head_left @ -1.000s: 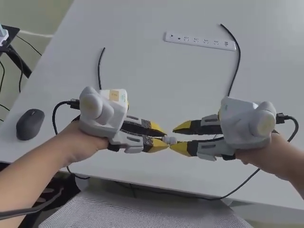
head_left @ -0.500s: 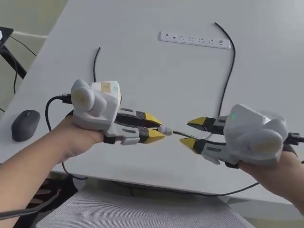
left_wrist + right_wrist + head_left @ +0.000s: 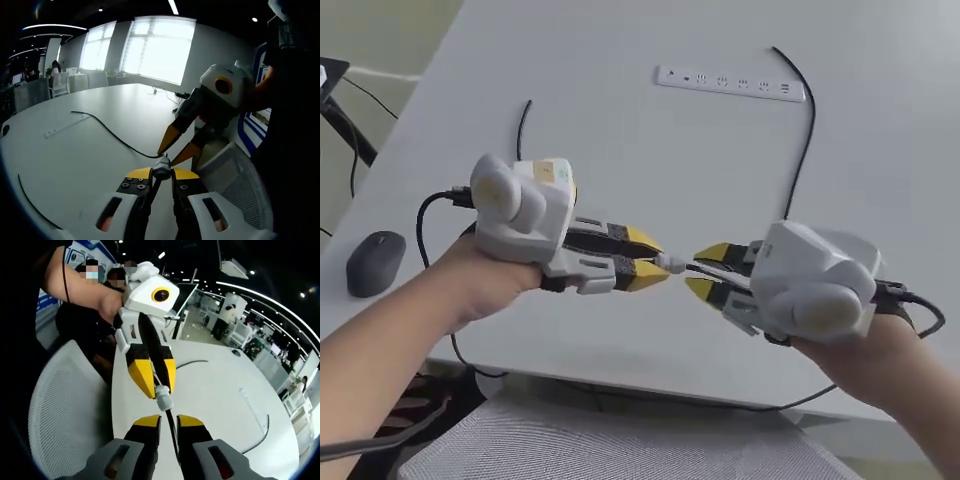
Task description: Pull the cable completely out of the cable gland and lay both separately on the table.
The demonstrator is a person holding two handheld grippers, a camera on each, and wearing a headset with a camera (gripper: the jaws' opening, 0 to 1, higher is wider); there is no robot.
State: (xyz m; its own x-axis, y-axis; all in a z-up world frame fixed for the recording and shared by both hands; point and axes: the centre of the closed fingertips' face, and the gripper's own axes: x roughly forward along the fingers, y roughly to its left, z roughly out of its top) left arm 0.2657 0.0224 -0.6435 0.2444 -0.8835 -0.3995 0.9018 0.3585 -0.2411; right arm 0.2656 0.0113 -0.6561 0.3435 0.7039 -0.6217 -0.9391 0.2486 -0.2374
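Both tongs were held in the air at the near edge of the white table [image 3: 620, 130], tips pointing at each other and almost meeting.

Well off to the outer side of the left tongs, a dark mouse [image 3: 375, 262] lay on the table near its edge. The left tongs [image 3: 660, 263] were gripped in the person's left hand [image 3: 480, 290]. Their yellow-tipped jaws were squeezed together on the pale cable gland [image 3: 672, 264], which stuck out just past the tips. In the left gripper view the same left tongs [image 3: 161, 175] pinched the cable gland [image 3: 161, 169] right at their ends, with the right tongs [image 3: 168, 156] just beyond it, jaws visibly parted.

From the gland a thin black cable [image 3: 688, 267] ran straight across the small gap into the right tongs [image 3: 705, 272]. Those jaws stood partly apart, one on each side of the cable. In the right gripper view the right tongs [image 3: 170, 422] left a gap wider than the cable [image 3: 172, 432], which ran up the middle of it to the cable gland [image 3: 162, 397], held by the left tongs [image 3: 160, 390] above. The cable was thus seated in the gland, and both were off the table.

Far beyond the tips of both tongs, a white power strip [image 3: 735, 83] lay on the table, its black lead trailing back toward the right tongs.
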